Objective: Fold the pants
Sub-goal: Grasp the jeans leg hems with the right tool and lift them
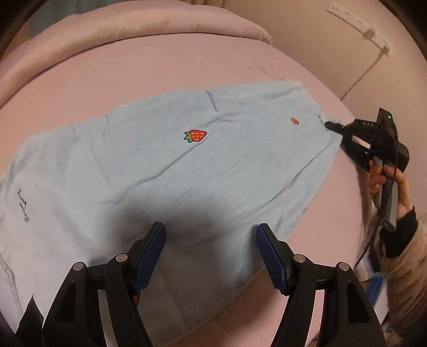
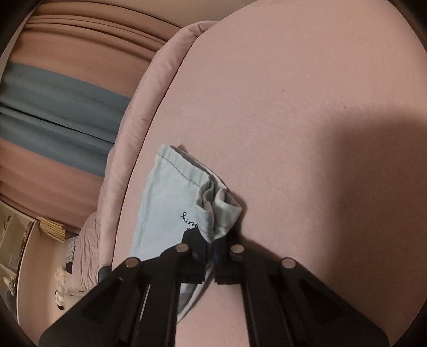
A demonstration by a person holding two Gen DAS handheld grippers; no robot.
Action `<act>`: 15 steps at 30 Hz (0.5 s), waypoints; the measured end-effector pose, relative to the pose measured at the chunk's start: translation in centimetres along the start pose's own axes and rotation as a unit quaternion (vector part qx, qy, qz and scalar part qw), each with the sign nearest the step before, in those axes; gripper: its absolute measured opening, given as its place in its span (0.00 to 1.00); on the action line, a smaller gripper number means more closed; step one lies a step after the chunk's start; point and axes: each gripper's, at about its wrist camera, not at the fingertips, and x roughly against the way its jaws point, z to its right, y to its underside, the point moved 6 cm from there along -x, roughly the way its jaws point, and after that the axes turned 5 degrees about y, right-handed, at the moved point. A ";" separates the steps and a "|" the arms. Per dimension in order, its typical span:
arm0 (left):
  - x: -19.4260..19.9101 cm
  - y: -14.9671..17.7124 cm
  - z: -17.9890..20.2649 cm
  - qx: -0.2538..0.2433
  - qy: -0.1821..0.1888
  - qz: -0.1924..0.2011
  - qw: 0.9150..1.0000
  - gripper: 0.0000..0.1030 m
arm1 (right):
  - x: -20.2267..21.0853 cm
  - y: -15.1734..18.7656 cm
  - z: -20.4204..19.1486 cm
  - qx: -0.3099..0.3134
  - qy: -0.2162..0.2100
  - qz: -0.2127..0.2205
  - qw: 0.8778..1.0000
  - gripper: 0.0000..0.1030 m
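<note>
Left gripper [image 1: 210, 248]: jaws spread wide, nothing between the blue ribbed pads [image 1: 157, 240]. It hangs over the near part of the light blue pants [image 1: 165, 170]; whether the pads touch the cloth cannot be told. A dark shadow lies on the fabric between the two fingers.

Right gripper [image 2: 212, 248]: jaws closed tight on a bunched edge of the pants [image 2: 170, 202], the cloth pinched between the pads and puckered into folds just ahead of them. The gathered, stitched hem runs away from the grip toward the upper left.

Location of the pants: spread flat on a pink bed sheet [image 1: 160, 72], mostly smooth with a few shallow creases.

Left wrist view only:
- The full spread of the garment, with a strawberry print [image 1: 195, 135] near its middle and a second, smaller one [image 1: 294, 121] toward the far end.
- Dark script lettering near the left edge.
- The right gripper [image 1: 329, 125] seen from outside, its tip at the far right corner of the pants, held by the right hand [image 1: 387, 178] in a dark fingerless glove.
- A pink quilt [image 1: 133, 29] along the far side of the bed and a white power strip [image 1: 359, 24] on the wall.

Right wrist view only:
- The pinch itself, close up.
- Script lettering beside the grip.
- Curtains [image 2: 53, 106] in pink and grey-blue bands beyond the bed edge.
</note>
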 end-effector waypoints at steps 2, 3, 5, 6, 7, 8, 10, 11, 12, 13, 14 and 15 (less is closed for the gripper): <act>0.8 -0.3 -0.6 0.036 0.017 0.000 0.999 0.68 | 0.8 0.1 -1.3 0.026 0.028 0.009 0.999 0.04; 1.1 -0.4 -0.8 0.047 0.025 0.004 0.999 0.68 | 1.3 -0.4 -3.0 0.057 0.034 0.024 0.998 0.05; 2.8 -1.2 -0.9 0.090 0.084 0.035 0.992 0.68 | 3.7 0.2 -6.7 0.137 0.011 0.061 0.989 0.05; 3.4 -1.6 -0.9 0.107 0.111 0.048 0.987 0.68 | 5.0 0.9 -9.0 0.190 0.007 0.082 0.978 0.05; 4.4 -2.1 -1.0 0.138 0.158 0.070 0.975 0.69 | 6.0 1.9 -11.1 0.244 0.011 0.100 0.965 0.05; 5.4 -2.5 -1.2 0.166 0.201 0.090 0.961 0.76 | 7.1 3.3 -13.3 0.306 0.017 0.119 0.944 0.05; 6.5 -3.2 -1.6 0.197 0.250 0.114 0.941 0.85 | 8.1 6.7 -17.0 0.409 0.020 0.138 0.902 0.05; 6.9 -3.4 -1.8 0.208 0.269 0.123 0.932 0.86 | 8.3 8.7 -18.4 0.452 0.019 0.141 0.881 0.05; 7.1 -3.5 -2.1 0.212 0.277 0.127 0.928 0.86 | 8.2 10.8 -19.6 0.488 0.016 0.141 0.861 0.06; 7.1 -3.6 -2.3 0.215 0.280 0.127 0.927 0.86 | 8.0 12.8 -20.3 0.515 0.011 0.140 0.845 0.07; 6.8 -3.6 -2.7 0.219 0.280 0.126 0.926 0.86 | 7.6 15.0 -21.0 0.543 0.008 0.139 0.828 0.07; 6.2 -3.7 -2.7 0.223 0.283 0.121 0.925 0.86 | 7.0 17.3 -21.6 0.571 0.009 0.141 0.809 0.07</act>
